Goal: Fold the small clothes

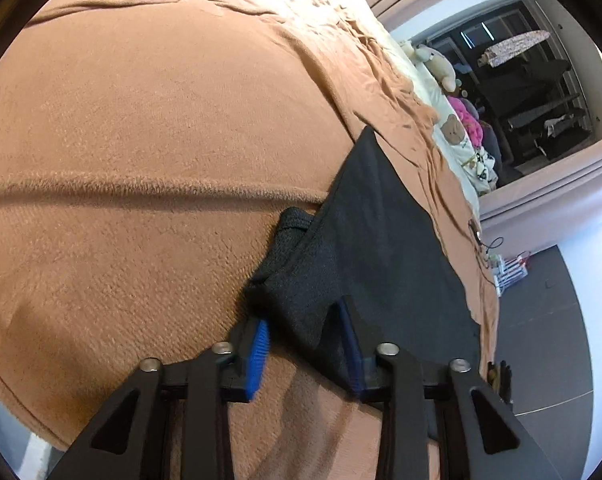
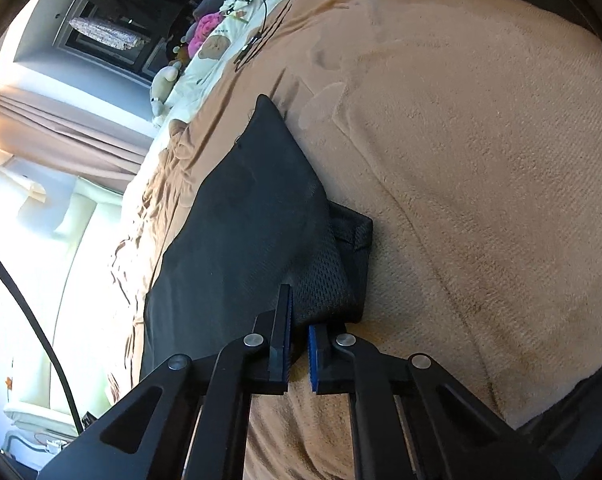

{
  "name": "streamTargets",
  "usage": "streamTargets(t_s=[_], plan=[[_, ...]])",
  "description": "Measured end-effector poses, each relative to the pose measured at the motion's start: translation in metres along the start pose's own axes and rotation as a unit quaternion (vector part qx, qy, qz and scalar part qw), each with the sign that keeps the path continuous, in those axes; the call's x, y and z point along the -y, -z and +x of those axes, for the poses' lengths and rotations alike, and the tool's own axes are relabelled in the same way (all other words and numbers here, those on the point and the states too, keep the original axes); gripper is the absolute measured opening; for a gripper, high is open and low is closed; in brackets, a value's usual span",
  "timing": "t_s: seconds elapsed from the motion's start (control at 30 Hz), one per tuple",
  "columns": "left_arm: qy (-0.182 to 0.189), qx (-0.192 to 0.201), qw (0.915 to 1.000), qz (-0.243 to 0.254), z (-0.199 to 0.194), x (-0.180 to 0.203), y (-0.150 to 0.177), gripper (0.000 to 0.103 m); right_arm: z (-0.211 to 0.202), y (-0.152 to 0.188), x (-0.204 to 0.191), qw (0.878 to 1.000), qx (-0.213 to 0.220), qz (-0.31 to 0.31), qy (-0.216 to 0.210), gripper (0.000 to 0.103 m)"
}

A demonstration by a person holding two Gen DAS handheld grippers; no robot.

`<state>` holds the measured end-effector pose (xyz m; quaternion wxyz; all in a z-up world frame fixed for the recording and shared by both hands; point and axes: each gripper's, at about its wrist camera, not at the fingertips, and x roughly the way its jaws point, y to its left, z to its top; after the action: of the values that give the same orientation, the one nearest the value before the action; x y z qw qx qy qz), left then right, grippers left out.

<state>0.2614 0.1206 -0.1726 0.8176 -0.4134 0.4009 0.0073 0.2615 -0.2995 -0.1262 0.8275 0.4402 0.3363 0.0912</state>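
Observation:
A black mesh garment lies on the tan blanket, lifted at its near edge. My left gripper has its blue pads wide apart, with a bunched corner of the garment between them; the jaws do not press on it. In the right wrist view the same black garment stretches away over the blanket. My right gripper has its pads close together, pinching the garment's near edge.
Cream bedding with bear prints and a pink item lie at the bed's far end. A plush toy sits there too. Curtains and a dark shelf unit stand beyond the bed.

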Motion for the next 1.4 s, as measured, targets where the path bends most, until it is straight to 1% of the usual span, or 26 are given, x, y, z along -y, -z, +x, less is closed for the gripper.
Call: streamTargets(t_s=[0.03,0.1,0.2,0.37,0.5,0.6,0.67,0.73,0.77,0.83,0.93,0.97,1.1,1.27,1.4], plan=[[-0.007,-0.001,1.0,-0.003,0.001,-0.003,-0.001,0.008,-0.001,0.002,0.0,1.0,0.002,0.0,0.001,0.002],[0.003,0.0,1.0,-0.007,0.001,-0.006,-0.003,0.005,-0.003,0.001,-0.001,1.0,0.006,-0.002,-0.003,0.001],[0.008,0.011,0.9999,0.002,-0.007,-0.005,-0.002,0.004,-0.009,0.002,-0.003,1.0,0.017,-0.004,-0.005,0.0],[0.018,0.021,0.9996,-0.005,-0.023,-0.003,-0.001,0.003,-0.016,0.009,-0.006,1.0,0.022,-0.006,-0.006,0.0],[0.027,0.018,0.9994,-0.012,-0.035,-0.006,0.005,0.003,-0.025,0.013,0.002,1.0,0.016,-0.004,-0.005,0.0],[0.03,0.014,0.9994,-0.014,-0.035,-0.008,0.005,0.003,-0.031,0.014,0.006,1.0,0.004,-0.009,-0.006,0.001],[0.03,0.011,0.9994,-0.014,-0.034,-0.01,0.005,0.003,-0.032,0.016,0.008,1.0,-0.012,-0.019,0.006,0.001],[0.029,0.007,0.9995,-0.014,-0.03,-0.01,0.004,0.003,-0.041,0.012,0.008,0.999,-0.01,-0.024,0.024,0.001],[0.029,0.005,0.9994,-0.016,-0.029,-0.011,0.005,0.003,-0.048,0.01,0.007,0.999,-0.006,-0.03,0.025,0.001],[0.034,0.004,0.9992,-0.02,-0.027,-0.012,0.005,0.003,-0.06,0.009,0.002,0.999,0.003,-0.04,0.023,0.001],[0.04,0.003,0.999,-0.019,-0.025,-0.012,0.004,0.003,-0.08,0.01,-0.011,0.996,0.027,-0.079,0.042,0.002],[0.043,0.003,0.9989,-0.021,-0.024,-0.013,0.003,0.003,-0.085,0.011,-0.019,0.993,0.03,-0.099,0.048,0.001],[0.053,0.003,0.9982,-0.026,-0.024,-0.017,0.005,0.003,-0.093,0.024,-0.047,0.988,0.031,-0.146,0.046,0.002],[0.061,-0.001,0.9977,-0.031,-0.023,-0.021,0.006,0.003,-0.072,0.045,-0.081,0.979,-0.001,-0.201,0.041,0.001],[0.071,-0.002,0.9969,-0.034,-0.024,-0.023,0.006,0.003,-0.048,0.053,-0.104,0.972,-0.032,-0.23,0.036,0.001]])
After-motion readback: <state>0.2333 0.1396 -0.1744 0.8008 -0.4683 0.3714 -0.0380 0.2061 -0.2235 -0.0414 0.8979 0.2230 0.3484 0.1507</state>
